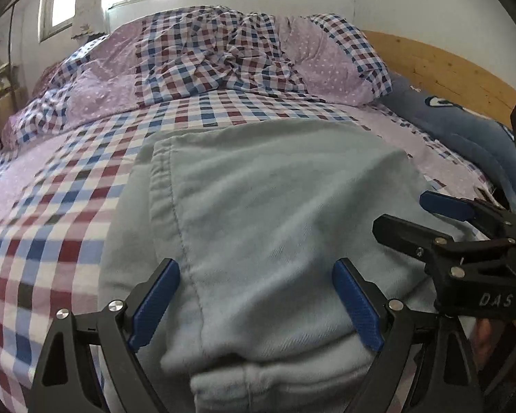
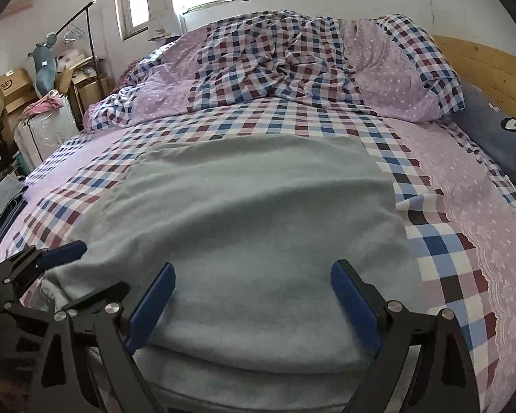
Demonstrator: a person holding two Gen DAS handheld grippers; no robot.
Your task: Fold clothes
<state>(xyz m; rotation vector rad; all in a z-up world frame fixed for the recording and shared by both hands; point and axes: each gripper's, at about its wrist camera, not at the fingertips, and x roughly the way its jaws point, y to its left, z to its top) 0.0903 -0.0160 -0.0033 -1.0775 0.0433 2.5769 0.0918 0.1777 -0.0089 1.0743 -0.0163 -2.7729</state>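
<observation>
- Left wrist view: my left gripper (image 1: pixel 256 301) has its jaws spread wide and grips nothing; both blue pads (image 1: pixel 154 304) hang over the pale blue garment (image 1: pixel 275 189).
- The garment lies on the bed (image 1: pixel 44 227), on a checked and lilac sheet. A stitched seam (image 1: pixel 177 206) runs along it from the far edge toward me. Its near edge is doubled into a thick fold (image 1: pixel 258 375) below the pads.
- My right gripper (image 1: pixel 426 220) enters from the right edge, over the garment's right side; its jaws stand apart.
- A rumpled checked duvet (image 1: pixel 223 55) lies at the far side, a wooden headboard (image 1: pixel 440 65) at the right.
- Right wrist view: my right gripper (image 2: pixel 253 301) is spread wide and empty over the same garment (image 2: pixel 258 206), which lies flat mid-bed with a folded layer at its near edge.
- My left gripper (image 2: pixel 55 258) shows at the lower left, at the garment's left corner.
- Cardboard boxes (image 2: pixel 13 86) and a suitcase (image 2: pixel 44 130) stand beside the bed at the left.
</observation>
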